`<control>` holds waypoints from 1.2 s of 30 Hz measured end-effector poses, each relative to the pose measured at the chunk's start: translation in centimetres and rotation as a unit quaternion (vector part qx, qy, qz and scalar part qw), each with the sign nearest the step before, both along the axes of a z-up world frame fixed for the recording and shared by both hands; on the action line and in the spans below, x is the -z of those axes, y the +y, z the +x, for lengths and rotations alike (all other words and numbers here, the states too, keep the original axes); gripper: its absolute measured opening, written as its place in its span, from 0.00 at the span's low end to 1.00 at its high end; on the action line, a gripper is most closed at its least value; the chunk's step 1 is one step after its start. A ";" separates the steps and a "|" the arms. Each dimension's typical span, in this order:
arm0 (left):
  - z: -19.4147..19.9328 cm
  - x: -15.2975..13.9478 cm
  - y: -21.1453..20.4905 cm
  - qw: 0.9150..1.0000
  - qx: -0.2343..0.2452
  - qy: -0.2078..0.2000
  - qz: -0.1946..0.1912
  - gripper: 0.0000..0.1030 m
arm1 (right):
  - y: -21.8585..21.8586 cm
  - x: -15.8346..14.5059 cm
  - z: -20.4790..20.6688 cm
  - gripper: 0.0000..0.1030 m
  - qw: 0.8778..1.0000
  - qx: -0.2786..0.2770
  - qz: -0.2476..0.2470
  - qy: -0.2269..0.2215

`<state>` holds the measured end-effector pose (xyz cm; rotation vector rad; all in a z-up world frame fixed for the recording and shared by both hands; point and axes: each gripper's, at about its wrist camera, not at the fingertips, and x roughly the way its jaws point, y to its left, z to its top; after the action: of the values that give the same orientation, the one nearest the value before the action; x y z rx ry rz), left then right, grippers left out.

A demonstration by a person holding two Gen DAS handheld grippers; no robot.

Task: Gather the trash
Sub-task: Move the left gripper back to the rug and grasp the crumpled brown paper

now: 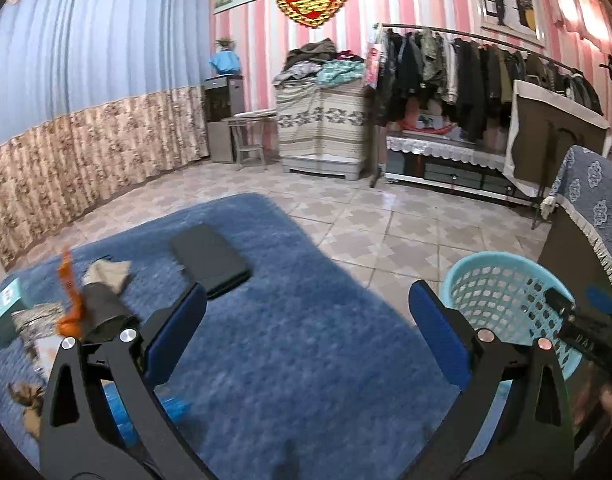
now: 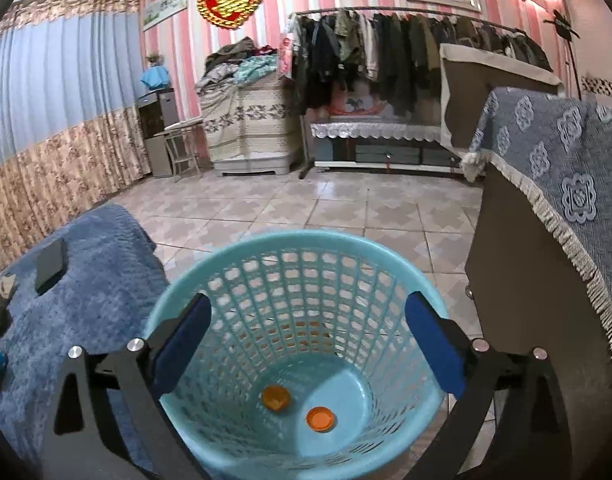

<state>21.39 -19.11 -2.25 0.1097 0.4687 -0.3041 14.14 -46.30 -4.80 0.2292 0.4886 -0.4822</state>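
Turquoise lattice basket (image 2: pixel 290 280), orange caps (image 2: pixel 320 419), blue rug (image 1: pixel 290 320)

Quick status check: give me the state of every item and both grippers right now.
left gripper: open, empty, above the blue rug
right gripper: open, empty, over the basket
basket: upright on the floor, two orange caps on its bottom
black phone: flat on the rug
orange wrapper: on the rug, not collected
crumpled paper: on the rug, not collected

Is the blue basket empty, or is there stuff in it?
Nearly empty. The blue basket holds just two orange bottle caps on its bottom; right gripper hangs open above.
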 end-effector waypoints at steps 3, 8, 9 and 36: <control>-0.8 -0.2 2.6 1.000 -0.022 0.006 -0.004 0.95 | 1.6 -0.9 0.1 0.94 1.000 -0.021 0.002 -0.007; -1.7 -0.2 8.2 0.998 -0.063 0.010 -0.010 0.95 | 5.7 -1.7 0.8 0.94 0.998 -0.062 -0.006 -0.006; -1.9 -0.2 10.0 0.997 -0.079 0.009 -0.009 0.95 | 6.4 -1.7 0.9 0.94 0.998 -0.069 -0.005 -0.005; -3.9 7.7 27.6 0.965 -0.247 0.090 -0.001 0.95 | 21.6 -0.8 2.5 0.94 0.977 -0.214 -0.015 0.007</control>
<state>17.51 8.51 -9.97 -0.0389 0.6590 0.1784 16.68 -24.73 -3.97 0.0870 0.5267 -0.0703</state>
